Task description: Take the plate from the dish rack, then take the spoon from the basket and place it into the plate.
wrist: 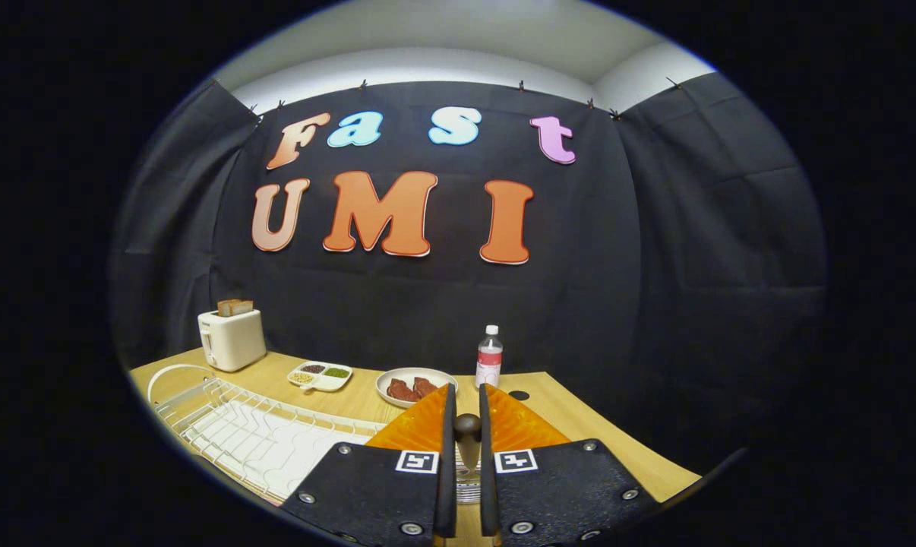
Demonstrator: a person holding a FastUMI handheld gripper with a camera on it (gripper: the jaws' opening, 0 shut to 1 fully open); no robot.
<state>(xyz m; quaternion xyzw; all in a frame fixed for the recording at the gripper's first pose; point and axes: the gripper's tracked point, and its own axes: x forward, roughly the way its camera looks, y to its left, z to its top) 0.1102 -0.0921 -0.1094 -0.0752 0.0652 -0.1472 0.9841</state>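
**A:** Gripper view check: your gripper (467,403) has its fingers drawn narrow around a dark rounded knob, looks like the spoon (468,434) handle, standing upright between them. Can't tell for sure both fingers are pressing on it.

**B:** So how far along are you?

**A:** The rack (238,433), left of the fingers, has no plate in it, so I'd guess that step's done. The plate (416,385) sits on the table (579,425) just beyond the fingertips, with dark red stuff in it. What's left: carry the spoon forward and drop it in that plate.
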